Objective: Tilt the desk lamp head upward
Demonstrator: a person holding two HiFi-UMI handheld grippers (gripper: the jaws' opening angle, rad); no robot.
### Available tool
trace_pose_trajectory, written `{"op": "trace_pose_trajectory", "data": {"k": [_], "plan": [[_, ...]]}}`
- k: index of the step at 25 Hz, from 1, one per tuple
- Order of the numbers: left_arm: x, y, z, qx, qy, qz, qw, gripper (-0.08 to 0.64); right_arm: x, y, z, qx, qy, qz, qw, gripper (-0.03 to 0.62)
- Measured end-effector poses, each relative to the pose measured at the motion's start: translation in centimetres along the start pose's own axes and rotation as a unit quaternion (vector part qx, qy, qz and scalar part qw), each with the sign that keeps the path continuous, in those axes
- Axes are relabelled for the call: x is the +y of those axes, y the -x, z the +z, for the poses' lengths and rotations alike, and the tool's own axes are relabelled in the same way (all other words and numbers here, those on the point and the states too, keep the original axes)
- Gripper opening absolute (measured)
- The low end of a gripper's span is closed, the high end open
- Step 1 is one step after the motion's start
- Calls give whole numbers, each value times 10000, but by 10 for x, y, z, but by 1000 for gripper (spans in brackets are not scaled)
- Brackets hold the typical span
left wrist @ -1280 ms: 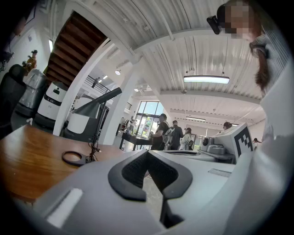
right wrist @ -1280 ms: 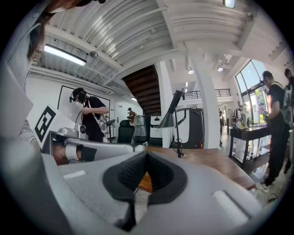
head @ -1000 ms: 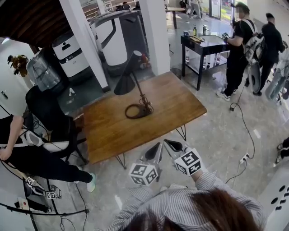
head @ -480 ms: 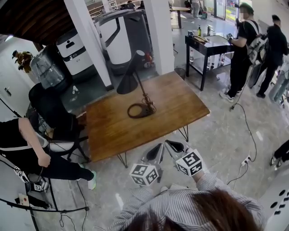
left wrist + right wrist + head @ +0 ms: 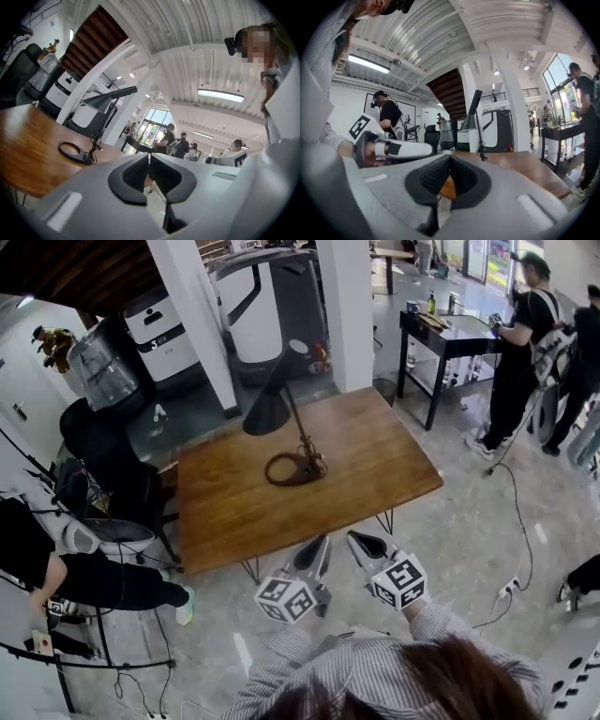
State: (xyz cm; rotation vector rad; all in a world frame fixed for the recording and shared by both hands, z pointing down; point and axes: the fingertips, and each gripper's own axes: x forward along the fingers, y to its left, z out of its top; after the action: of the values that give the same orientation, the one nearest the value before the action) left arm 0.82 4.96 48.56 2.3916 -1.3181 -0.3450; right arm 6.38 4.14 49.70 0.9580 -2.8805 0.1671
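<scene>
Black ribbed pads (image 5: 132, 174) of the left gripper (image 5: 149, 159): pressed together at the tips, nothing between them. The black ribbed pads of the right gripper (image 5: 450, 161) likewise meet at the tips and hold nothing.

Position: both grippers sit side by side, near each other. They point roughly level toward the table, over the grey floor (image 5: 469, 521) just off the table's near edge. Each carries a white marker cube, the left cube (image 5: 284, 599) and the right cube (image 5: 401, 579). A striped sleeve (image 5: 436, 620) shows behind the right one.

Support: wooden table (image 5: 375, 465), a brown top on thin dark legs.

Task item: black desk lamp (image 5: 298, 432), standing near the middle of the tabletop. It is well apart from both grippers and neither touches it.
- ring base (image 5: 279, 471): lies flat on the wood
- bundled cable (image 5: 311, 465): sits at the foot of the slim arm
- conical head (image 5: 266, 412): hangs from the top of the arm, its wide mouth facing down toward the left part of the table

Surroundings:
- white pillar (image 5: 347, 306) beyond the table
- black side table (image 5: 450, 334) to the right, with two standing people (image 5: 525, 343) beside it
- black chair (image 5: 103, 465) and a seated person (image 5: 56, 568) at the left
- clear water bottle (image 5: 98, 376) and a white machine (image 5: 164, 329) behind the chair and the seated person
</scene>
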Motion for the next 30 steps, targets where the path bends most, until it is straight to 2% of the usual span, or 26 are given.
{"op": "trace_pose_trajectory", "data": {"k": [3, 7, 15, 19, 24, 30], "plan": [[15, -12, 7, -187, 181, 55, 9996, 6, -13, -5, -8, 88, -18, 60, 9999, 0], [39, -32, 19, -324, 227, 53, 9992, 5, -29, -26, -10, 207, 92, 100, 9997, 1], [115, -79, 56, -320, 129, 111, 9993, 11, -71, -116, 5, 189, 261, -138, 9994, 18], [155, -107, 78, -313, 445, -148, 9984, 35, -99, -175, 23, 194, 499, -393, 9978, 34], [199, -136, 98, -335, 663, -371, 9965, 91, -134, -237, 35, 168, 651, -582, 9960, 35], [232, -153, 121, -881, 1181, -285, 9887, 109, -161, -274, 33, 400, 864, -709, 9929, 37]]}}
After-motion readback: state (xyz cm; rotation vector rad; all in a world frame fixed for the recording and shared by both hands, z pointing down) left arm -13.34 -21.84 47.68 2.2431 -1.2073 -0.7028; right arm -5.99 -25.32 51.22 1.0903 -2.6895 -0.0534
